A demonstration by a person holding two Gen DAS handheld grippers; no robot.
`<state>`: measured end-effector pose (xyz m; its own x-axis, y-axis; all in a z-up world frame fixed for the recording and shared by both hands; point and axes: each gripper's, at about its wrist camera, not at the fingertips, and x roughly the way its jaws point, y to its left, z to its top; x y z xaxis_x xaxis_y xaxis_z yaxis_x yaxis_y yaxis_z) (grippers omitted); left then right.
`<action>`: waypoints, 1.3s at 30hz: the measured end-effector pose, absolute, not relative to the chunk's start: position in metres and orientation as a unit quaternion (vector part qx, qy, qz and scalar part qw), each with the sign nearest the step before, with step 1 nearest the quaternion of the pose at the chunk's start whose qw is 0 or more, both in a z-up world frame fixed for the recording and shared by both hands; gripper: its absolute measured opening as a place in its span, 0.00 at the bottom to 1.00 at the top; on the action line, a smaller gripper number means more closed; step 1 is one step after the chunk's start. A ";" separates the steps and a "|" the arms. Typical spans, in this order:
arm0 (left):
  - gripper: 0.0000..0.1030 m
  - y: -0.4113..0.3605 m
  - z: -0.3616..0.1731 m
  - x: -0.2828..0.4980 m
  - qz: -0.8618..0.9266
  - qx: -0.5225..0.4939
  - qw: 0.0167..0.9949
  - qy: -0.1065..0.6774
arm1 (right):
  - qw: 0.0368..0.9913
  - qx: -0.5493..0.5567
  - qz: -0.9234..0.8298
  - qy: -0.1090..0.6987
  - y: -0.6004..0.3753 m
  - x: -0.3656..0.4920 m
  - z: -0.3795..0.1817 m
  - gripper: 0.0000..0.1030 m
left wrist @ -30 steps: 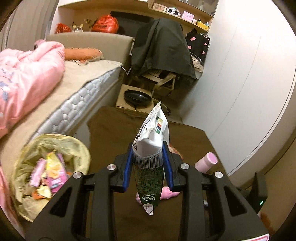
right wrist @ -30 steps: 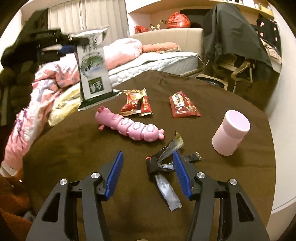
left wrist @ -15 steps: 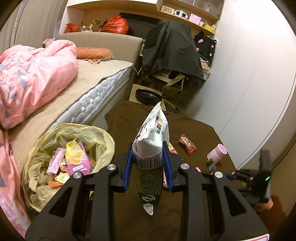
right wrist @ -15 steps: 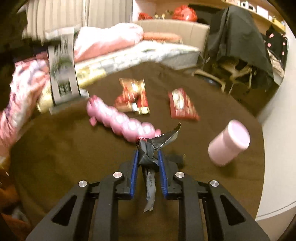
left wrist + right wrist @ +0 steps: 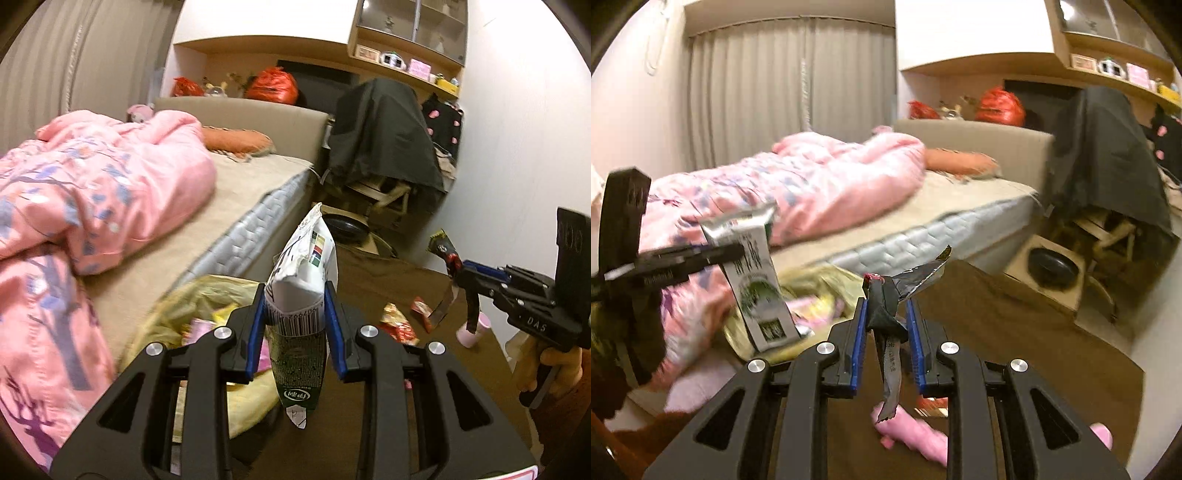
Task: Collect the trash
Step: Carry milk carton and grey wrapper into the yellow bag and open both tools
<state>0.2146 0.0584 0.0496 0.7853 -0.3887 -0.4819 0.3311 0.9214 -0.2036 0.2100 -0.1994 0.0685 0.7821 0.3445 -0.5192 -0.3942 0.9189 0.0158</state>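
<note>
Beside the bed, the yellow-lined bin [image 5: 207, 306] waits with wrappers already inside. The left tongs [image 5: 295, 328] grip a white-and-green pouch [image 5: 301, 295], now carried almost over the bin. The right tongs [image 5: 886, 328], open around a crumpled dark wrapper [image 5: 886, 306] on the bench [image 5: 1015, 332] a second ago, have just closed on it and lifted it clear, so both loads look ready to drop. Red packets [image 5: 397, 321] remain on the bench.

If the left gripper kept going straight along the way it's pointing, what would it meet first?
Probably the brown-covered table just beyond the green-and-white snack bag that the left gripper holds; the yellow trash bag sits left of that line. Depth is hard to judge.
</note>
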 end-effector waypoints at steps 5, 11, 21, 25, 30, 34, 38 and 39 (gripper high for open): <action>0.27 0.085 0.048 0.221 -0.171 -0.066 0.948 0.261 | 0.933 -0.060 0.226 0.273 -0.160 0.235 0.066 0.19; 0.27 0.110 0.038 0.235 -0.152 -0.079 0.949 0.264 | 0.923 -0.065 0.246 0.287 -0.130 0.260 0.056 0.19; 0.27 0.128 0.024 0.265 -0.136 -0.090 0.948 0.274 | 0.911 -0.068 0.265 0.308 -0.099 0.300 0.033 0.20; 0.27 0.135 0.023 0.275 -0.134 -0.107 0.950 0.262 | 0.910 -0.063 0.272 0.308 -0.093 0.313 0.029 0.19; 0.27 0.148 0.013 0.288 -0.124 -0.144 0.952 0.241 | 0.906 -0.064 0.285 0.307 -0.088 0.326 0.024 0.19; 0.27 0.133 -0.024 0.309 -0.124 -0.128 0.941 0.289 | 0.898 -0.067 0.293 0.322 -0.081 0.337 0.012 0.19; 0.28 0.126 -0.058 0.321 -0.111 -0.118 0.927 0.337 | 0.881 -0.071 0.310 0.349 -0.072 0.349 -0.005 0.19; 0.28 0.127 -0.062 0.323 -0.108 -0.117 0.925 0.344 | 0.876 -0.075 0.316 0.358 -0.069 0.353 -0.011 0.19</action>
